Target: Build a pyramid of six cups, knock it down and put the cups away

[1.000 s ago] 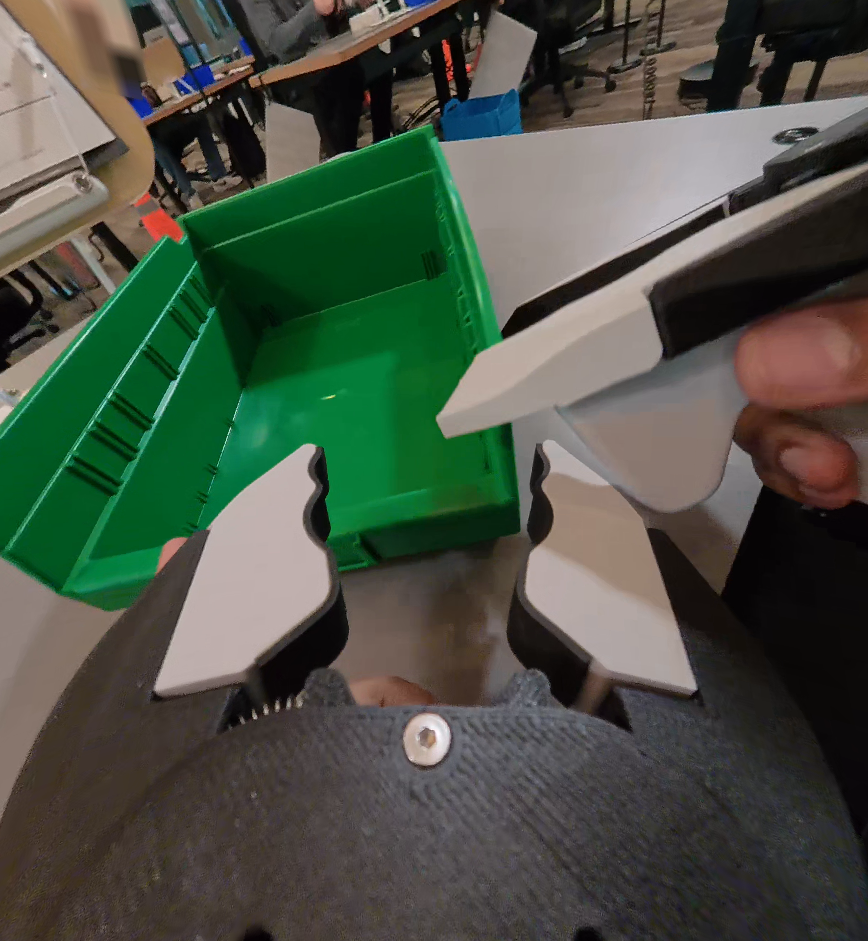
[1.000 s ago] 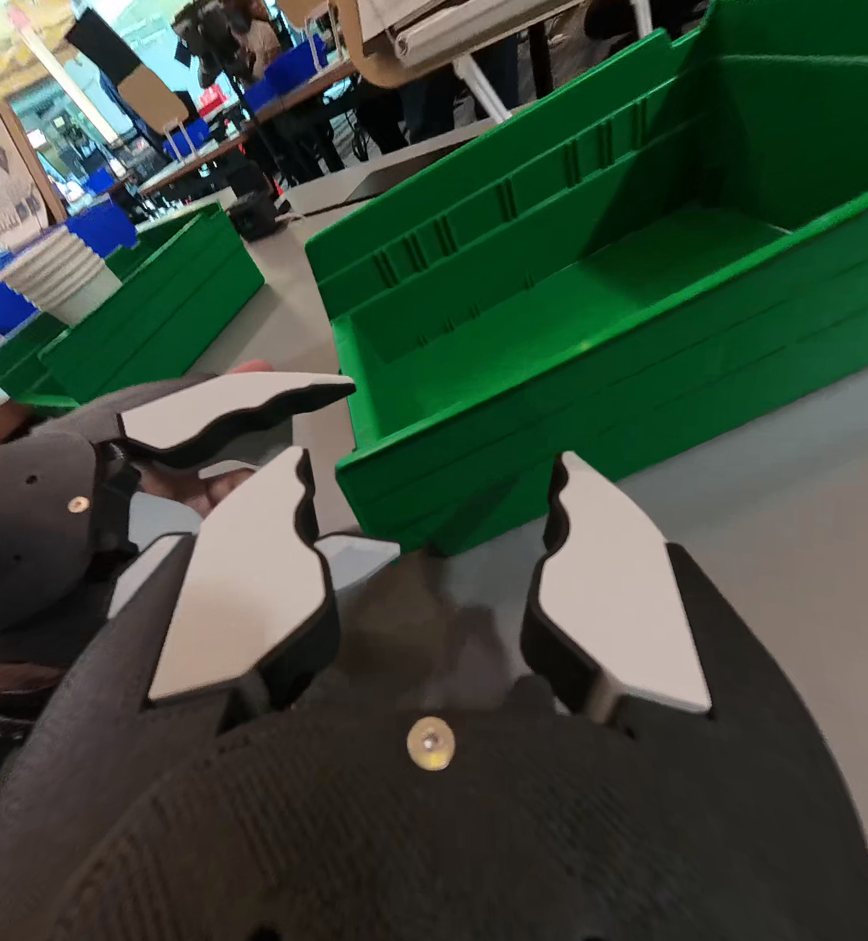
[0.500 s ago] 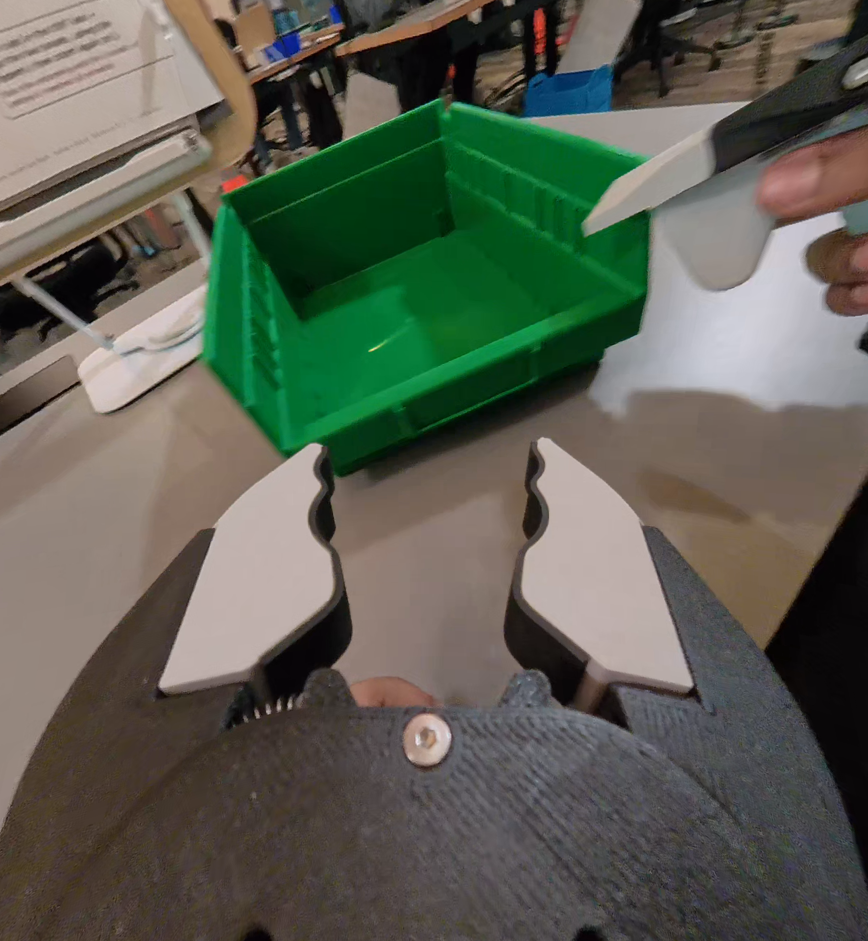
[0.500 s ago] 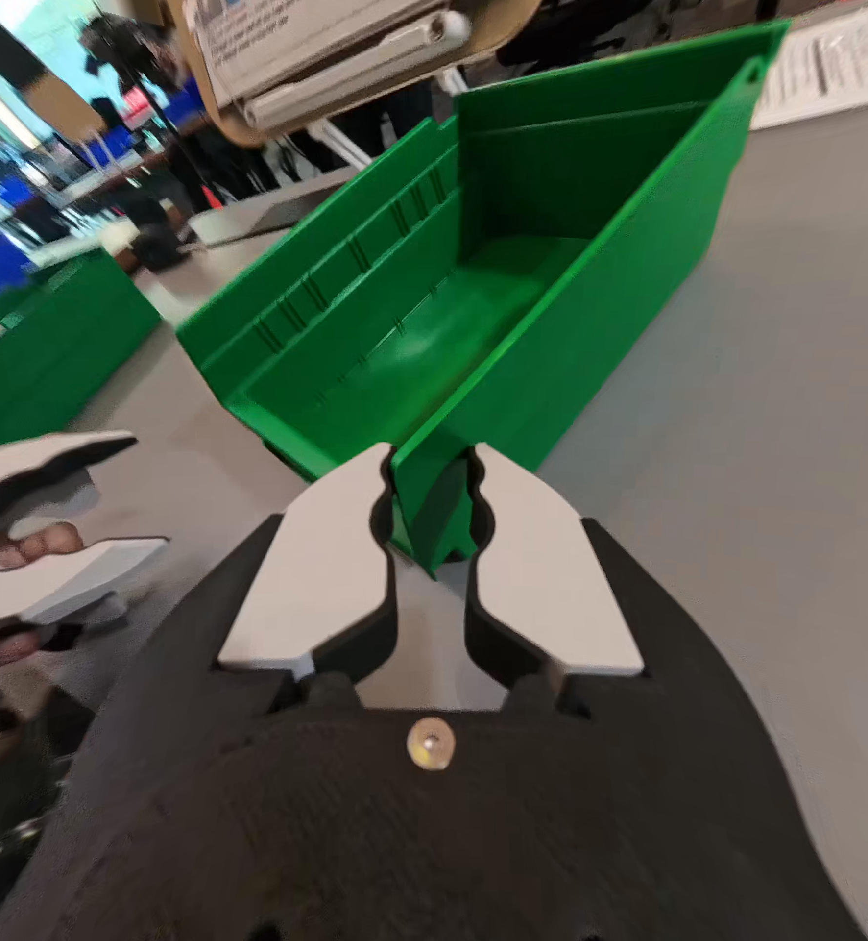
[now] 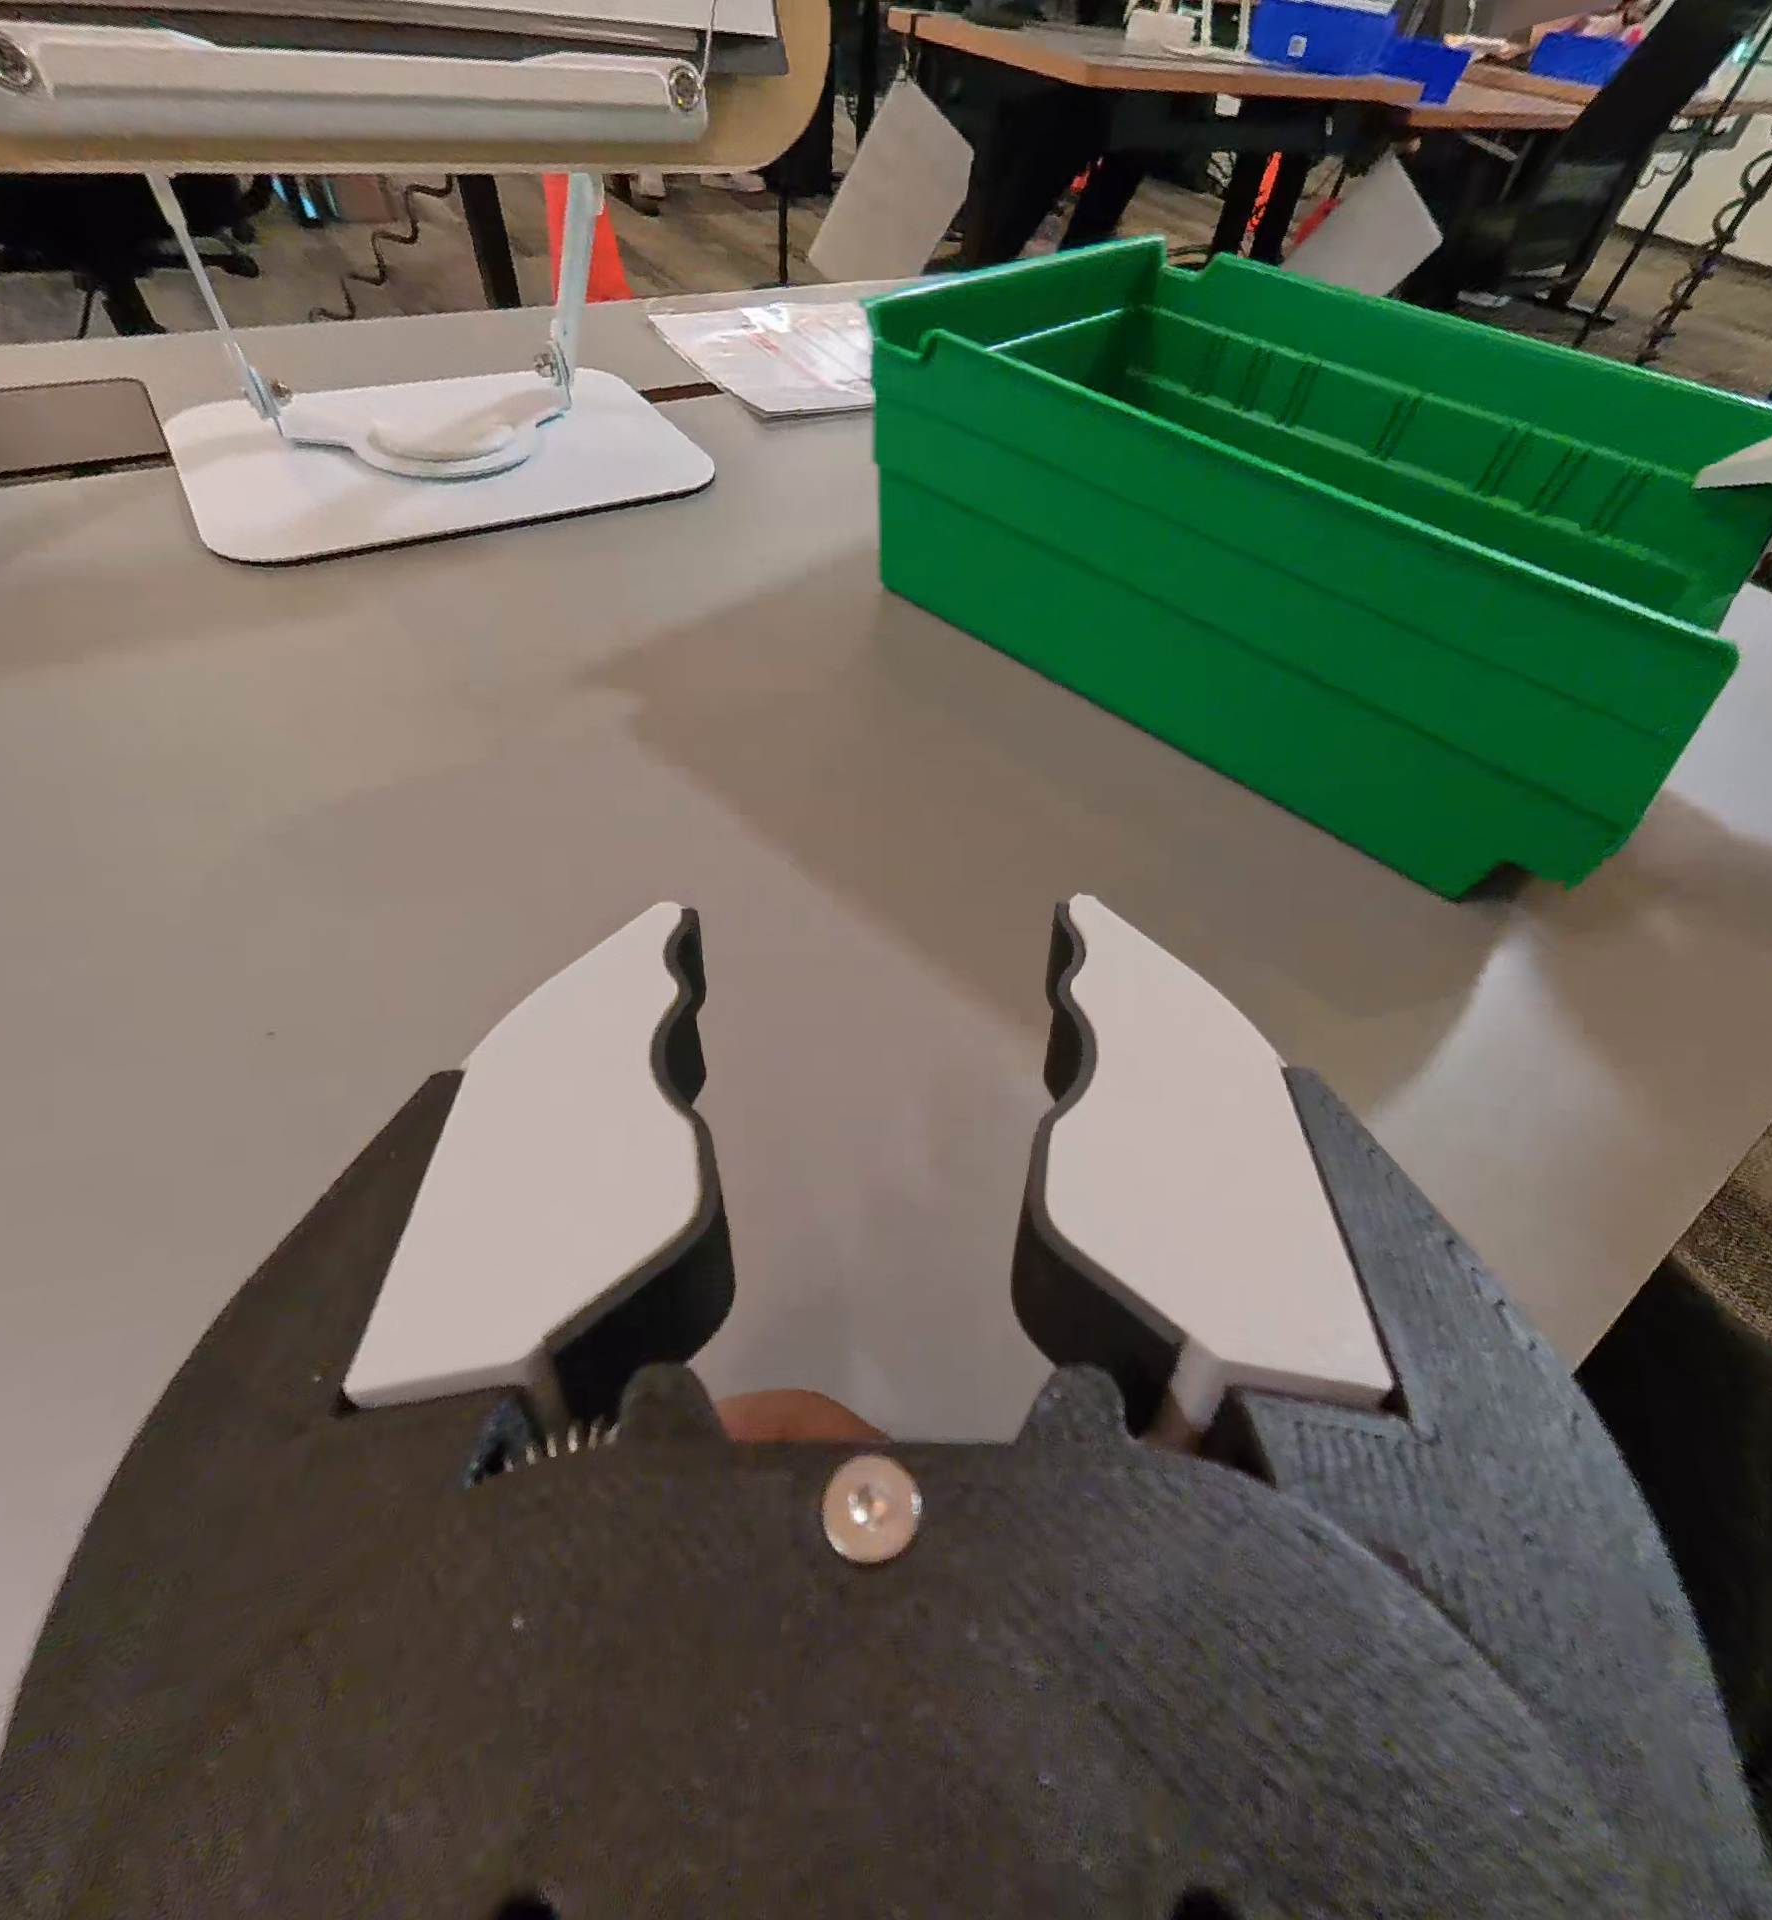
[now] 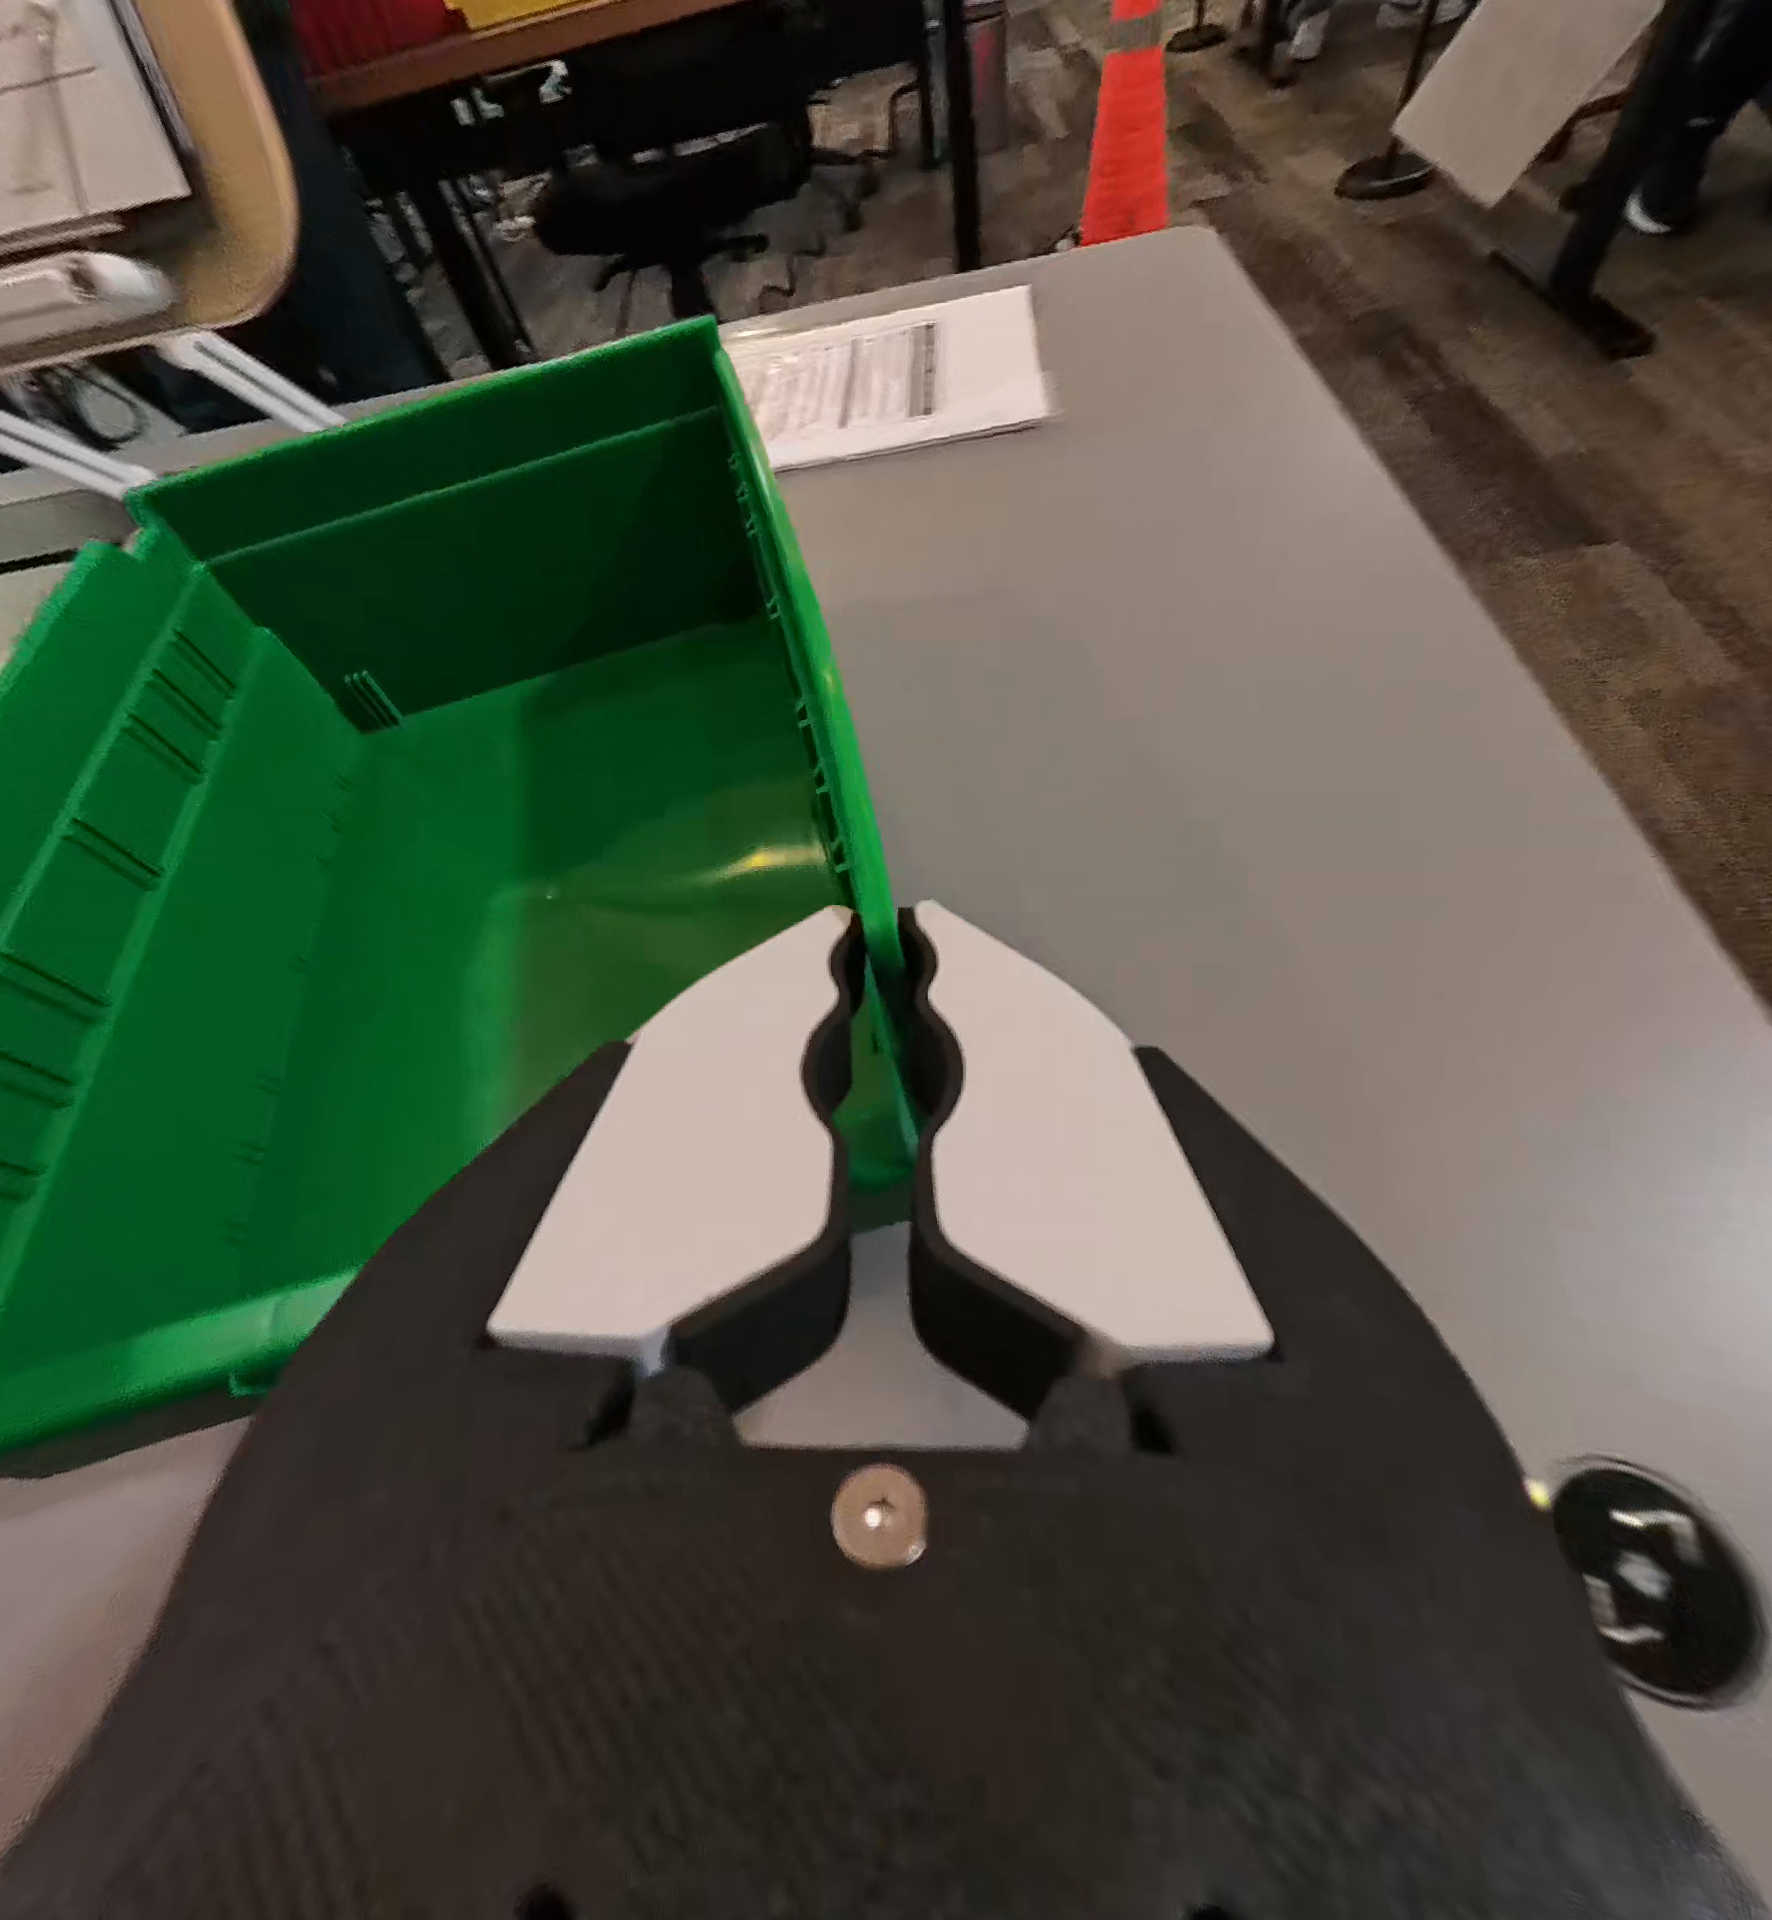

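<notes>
Right wrist view: green ribbed bin (image 6: 394, 935), interior bare.

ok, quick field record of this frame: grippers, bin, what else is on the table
left gripper: open, holds nothing, over bare table
right gripper: shut on the right side wall of the green bin
bin contents: none seen
bin position: on the table, ahead and right of the left gripper
paper sheet: beyond the bin
white stand base: far left
black round disc: in the table, near right

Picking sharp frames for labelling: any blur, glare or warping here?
Left wrist view: sharp, green bin casts a soft shadow on the table. Right wrist view: motion blur at the edges, a glare streak on the bin floor, bin wall bowed by the wide lens.
</notes>
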Demonstrator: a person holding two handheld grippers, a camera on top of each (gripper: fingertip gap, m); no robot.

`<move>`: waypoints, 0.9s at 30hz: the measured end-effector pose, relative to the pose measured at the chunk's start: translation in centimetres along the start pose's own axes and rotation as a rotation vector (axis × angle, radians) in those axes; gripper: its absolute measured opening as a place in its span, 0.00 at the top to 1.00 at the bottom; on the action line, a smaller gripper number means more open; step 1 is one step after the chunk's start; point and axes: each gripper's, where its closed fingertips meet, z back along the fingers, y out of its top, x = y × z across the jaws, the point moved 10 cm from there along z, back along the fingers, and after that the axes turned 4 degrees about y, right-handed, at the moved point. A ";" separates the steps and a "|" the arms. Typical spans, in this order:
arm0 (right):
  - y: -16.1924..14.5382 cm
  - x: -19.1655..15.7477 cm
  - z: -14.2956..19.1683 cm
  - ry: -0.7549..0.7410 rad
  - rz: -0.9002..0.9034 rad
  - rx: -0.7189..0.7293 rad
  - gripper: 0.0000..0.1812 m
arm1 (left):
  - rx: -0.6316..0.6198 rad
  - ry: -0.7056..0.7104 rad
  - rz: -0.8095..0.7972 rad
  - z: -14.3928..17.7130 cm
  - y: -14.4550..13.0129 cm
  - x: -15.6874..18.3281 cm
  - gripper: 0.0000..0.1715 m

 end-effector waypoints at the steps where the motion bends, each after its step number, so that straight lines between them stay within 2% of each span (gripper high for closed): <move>1: 0.1 0.7 0.2 -0.025 0.008 0.002 0.97 | -0.001 -0.001 -0.001 0.0 0.0 0.0 0.63; 7: 0.1 4.2 1.0 -0.129 -0.022 0.045 0.98 | -0.020 -0.016 -0.012 -0.2 -0.3 0.4 0.64; 11: 0.2 5.0 1.2 -0.154 -0.017 0.045 0.98 | -0.030 -0.022 0.001 -0.3 -0.5 0.3 0.64; 27: -0.1 6.3 1.5 -0.011 -0.092 0.070 0.97 | -0.065 -0.074 0.074 -0.6 -0.8 0.2 0.65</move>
